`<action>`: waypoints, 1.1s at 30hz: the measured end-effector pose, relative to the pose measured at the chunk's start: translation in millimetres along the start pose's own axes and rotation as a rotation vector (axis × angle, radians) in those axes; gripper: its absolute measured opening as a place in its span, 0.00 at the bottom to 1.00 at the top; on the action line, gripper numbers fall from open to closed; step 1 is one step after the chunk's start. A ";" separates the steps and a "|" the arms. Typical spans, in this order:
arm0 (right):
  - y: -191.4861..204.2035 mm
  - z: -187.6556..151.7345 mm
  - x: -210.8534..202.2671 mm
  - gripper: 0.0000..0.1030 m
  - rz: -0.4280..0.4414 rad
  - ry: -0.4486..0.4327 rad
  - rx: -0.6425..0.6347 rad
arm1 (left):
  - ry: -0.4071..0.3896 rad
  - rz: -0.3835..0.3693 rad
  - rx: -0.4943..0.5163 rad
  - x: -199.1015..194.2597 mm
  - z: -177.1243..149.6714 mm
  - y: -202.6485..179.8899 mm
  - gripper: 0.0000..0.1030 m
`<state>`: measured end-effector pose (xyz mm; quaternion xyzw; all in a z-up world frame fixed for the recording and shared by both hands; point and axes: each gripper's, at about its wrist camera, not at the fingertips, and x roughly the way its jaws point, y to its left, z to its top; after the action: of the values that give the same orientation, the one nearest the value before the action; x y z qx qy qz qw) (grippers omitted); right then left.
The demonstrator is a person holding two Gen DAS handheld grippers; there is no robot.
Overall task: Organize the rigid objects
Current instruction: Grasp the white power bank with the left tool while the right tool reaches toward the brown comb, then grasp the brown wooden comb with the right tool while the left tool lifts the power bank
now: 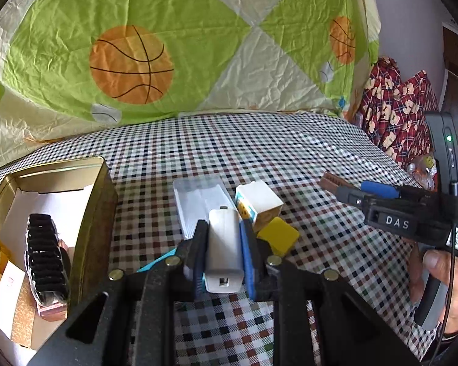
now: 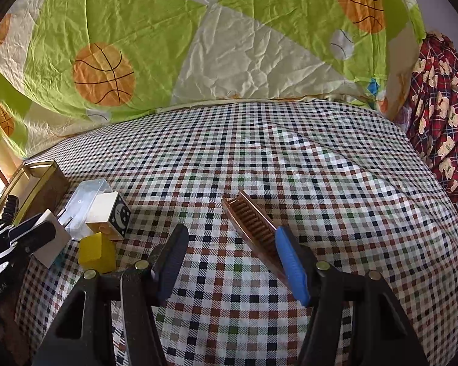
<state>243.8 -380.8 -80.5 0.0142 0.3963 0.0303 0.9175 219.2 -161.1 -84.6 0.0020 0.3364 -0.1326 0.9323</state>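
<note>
While left claw [image 1: 224,244] clamps white charger [image 1: 223,250], right claw [image 2: 232,262] gapes; copper comb [image 2: 253,231] touching its blue pad.

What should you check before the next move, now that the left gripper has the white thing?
1. Left gripper squeezes the white charger from both sides: ok.
2. Charger clear of the yellow block and the picture cube: not ok, both sit right beside it.
3. Room in the gold tin for the charger: ok, bare white bottom shows beside the black comb.
4. Right gripper is open and empty: ok.
5. Right gripper's blue pad off the copper comb: cannot tell, it overlaps the comb's near end.
</note>
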 end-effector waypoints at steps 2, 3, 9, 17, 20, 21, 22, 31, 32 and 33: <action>-0.5 2.4 7.9 0.60 0.016 0.029 0.006 | -0.005 -0.006 -0.015 -0.3 0.6 2.3 0.19; -0.3 3.8 8.6 0.60 0.010 0.024 0.001 | -0.009 -0.006 -0.024 -0.4 1.0 4.3 0.19; 12.3 2.9 12.8 0.59 -0.052 0.043 -0.062 | -0.041 -0.004 -0.071 -5.7 -0.1 14.0 0.19; 13.4 4.1 14.6 0.52 -0.115 0.047 -0.102 | -0.073 0.011 -0.055 -12.0 -1.4 11.2 0.19; 10.4 6.0 17.5 0.61 -0.162 0.057 -0.117 | -0.070 0.009 -0.063 -11.2 -0.8 13.1 0.19; 8.3 6.2 19.7 0.64 -0.175 0.069 -0.115 | -0.067 0.008 -0.067 -10.6 -0.7 14.0 0.19; 6.3 6.6 20.4 0.67 -0.177 0.074 -0.113 | -0.066 0.007 -0.069 -10.3 -0.8 14.3 0.19; -16.2 6.8 20.1 0.39 -0.131 0.099 -0.018 | -0.088 0.028 -0.084 -14.5 -2.2 17.4 0.19; -18.2 6.1 19.1 0.36 -0.122 0.099 -0.010 | -0.087 0.028 -0.086 -14.2 -2.1 17.8 0.19; -19.8 5.6 18.2 0.34 -0.119 0.098 0.000 | -0.086 0.027 -0.087 -14.1 -2.1 18.0 0.19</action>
<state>261.2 -399.4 -90.9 -0.0110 0.4410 -0.0237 0.8971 211.9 -140.0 -78.8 -0.0397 0.3014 -0.1052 0.9468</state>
